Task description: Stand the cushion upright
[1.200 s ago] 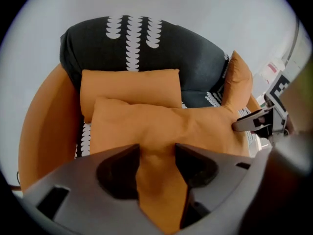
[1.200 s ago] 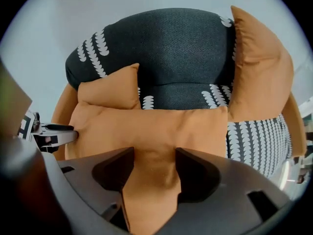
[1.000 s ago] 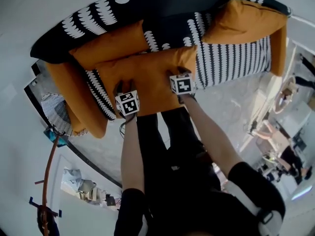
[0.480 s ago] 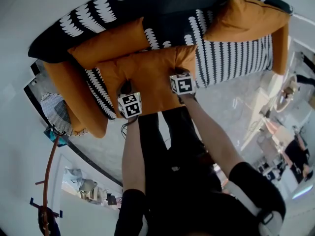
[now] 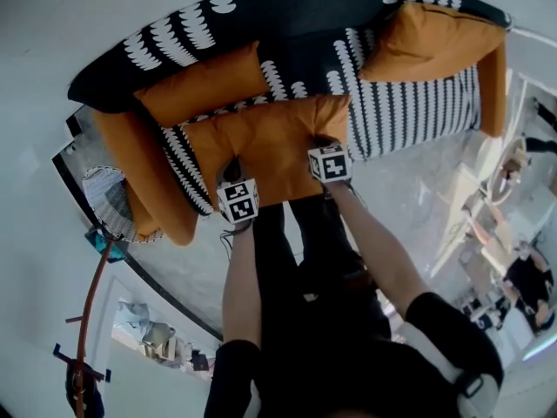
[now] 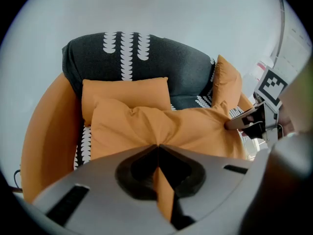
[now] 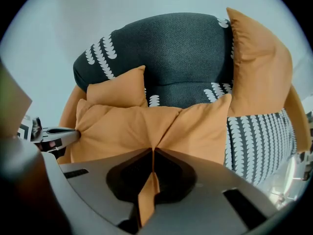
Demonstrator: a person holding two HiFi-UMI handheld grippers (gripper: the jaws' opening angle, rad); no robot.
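Nearest the lens, the left gripper [image 6: 157, 148] and the right gripper [image 7: 152, 153] are seen clamped on the near long edge of the orange cushion [image 5: 265, 151]. A pleat of its fabric is pinched between each pair of jaws, which have just been closing. The cushion is laid flat on the seat of the sofa [image 5: 287, 20], its long axis running side to side across the person. From both pairs of jaws it stretches away toward the dark backrest. The left gripper is set toward the cushion's left end and the right gripper toward its right end, well apart, and neither is noticeably the nearer.

The near edge is judged to be the one to be raised, with the far edge left as a hinge against the backrest, so an even lift by both hands is called for. So thin a pinch of cloth might be lost.

Beyond, a second orange cushion [image 5: 204, 85] is propped against the backrest at the left, and a third [image 5: 435, 37] is leaned in the right corner.
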